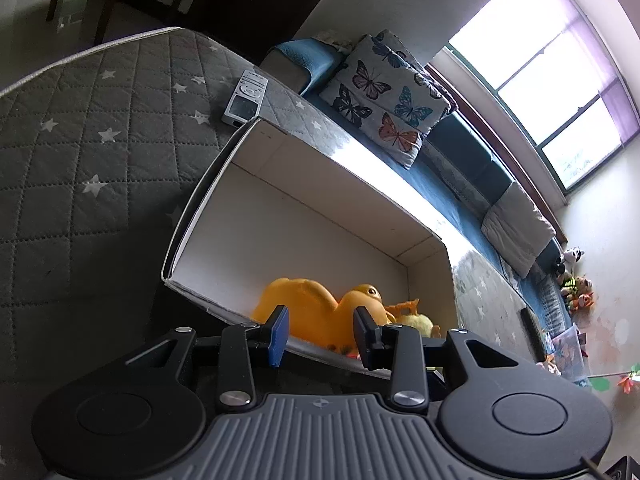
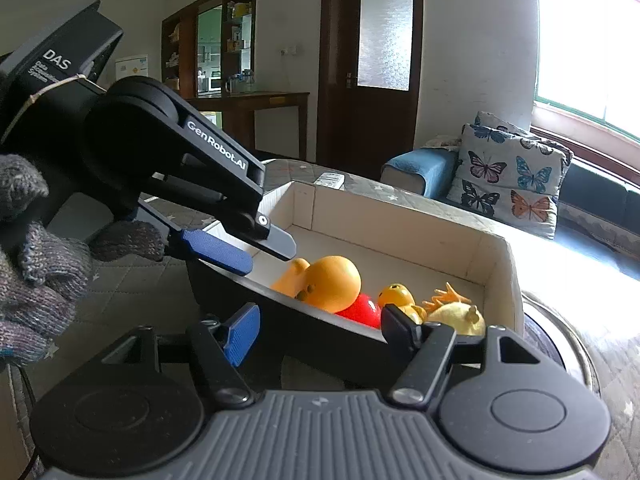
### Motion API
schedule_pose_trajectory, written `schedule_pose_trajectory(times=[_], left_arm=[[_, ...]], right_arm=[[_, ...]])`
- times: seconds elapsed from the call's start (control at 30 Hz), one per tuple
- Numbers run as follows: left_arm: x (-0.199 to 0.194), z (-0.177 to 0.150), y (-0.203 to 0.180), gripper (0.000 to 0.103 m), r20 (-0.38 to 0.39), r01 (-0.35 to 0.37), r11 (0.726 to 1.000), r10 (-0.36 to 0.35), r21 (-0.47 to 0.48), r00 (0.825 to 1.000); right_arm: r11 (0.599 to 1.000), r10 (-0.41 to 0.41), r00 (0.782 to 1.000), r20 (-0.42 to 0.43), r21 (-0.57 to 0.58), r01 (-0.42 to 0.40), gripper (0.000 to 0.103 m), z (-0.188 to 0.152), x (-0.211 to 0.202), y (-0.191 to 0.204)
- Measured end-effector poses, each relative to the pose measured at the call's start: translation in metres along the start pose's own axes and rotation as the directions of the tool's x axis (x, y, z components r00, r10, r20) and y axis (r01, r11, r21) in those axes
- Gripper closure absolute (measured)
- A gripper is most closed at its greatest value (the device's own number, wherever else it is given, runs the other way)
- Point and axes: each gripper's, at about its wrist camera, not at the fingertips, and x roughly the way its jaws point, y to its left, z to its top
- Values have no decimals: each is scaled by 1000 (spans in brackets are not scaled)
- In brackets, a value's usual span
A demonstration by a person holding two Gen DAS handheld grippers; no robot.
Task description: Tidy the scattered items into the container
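Left gripper [image 2: 256, 250] and right gripper [image 2: 320, 330] both tilt downward, jaws parted and empty; a gloved hand [image 2: 36, 248] holds the left.

Grey quilted mattress with white stars [image 1: 80, 168]; butterfly-print cushion [image 1: 384, 96] on blue sofa [image 1: 472, 160]; bright curtained window [image 1: 552, 60]; dark wooden door with frosted glass pane [image 2: 372, 60]; wooden shelving unit [image 2: 212, 40] beyond.

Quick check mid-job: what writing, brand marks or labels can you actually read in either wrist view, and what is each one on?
"GenRobot.AI": on the side of the left gripper, seen in the right wrist view.
"DAS": on the black block behind that gripper; the small lines beneath it are too blurred to read.
Remote control: button markings too small to read.
Nothing readable on the box.
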Motion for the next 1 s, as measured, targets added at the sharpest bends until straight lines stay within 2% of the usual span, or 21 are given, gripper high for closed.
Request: schedule_pose_trajectory(times=[0.1,0.2,0.47,0.53,0.6,1.0], left_arm=[[-4,-4,-1,66,2,-2,1000,2,18,1000],[-7,-8,-4,66,3,-6,999,6,43,1000],[-14,-21,-10,66,2,-19,993,19,118,1000],[-16,-25,-10,66,6,-19,990,19,137,1000],[-18,-28,-11,66,11,-24,987,23,161,1000],[-20,-55,-12,66,41,-76,952,66,296,997]], right_arm=[[1000,-8,1000,-2,9,8,33,-4,-6,0],[1000,-20,1000,0,20,20,22,-6,-11,0],[998,-45,999,-7,51,45,19,-15,-21,-1],[997,-52,999,-11,65,52,15,-18,-24,-2],[995,-58,998,-12,77,59,9,-20,-28,-3],[985,-108,994,-15,136,109,0,-33,-39,-4]])
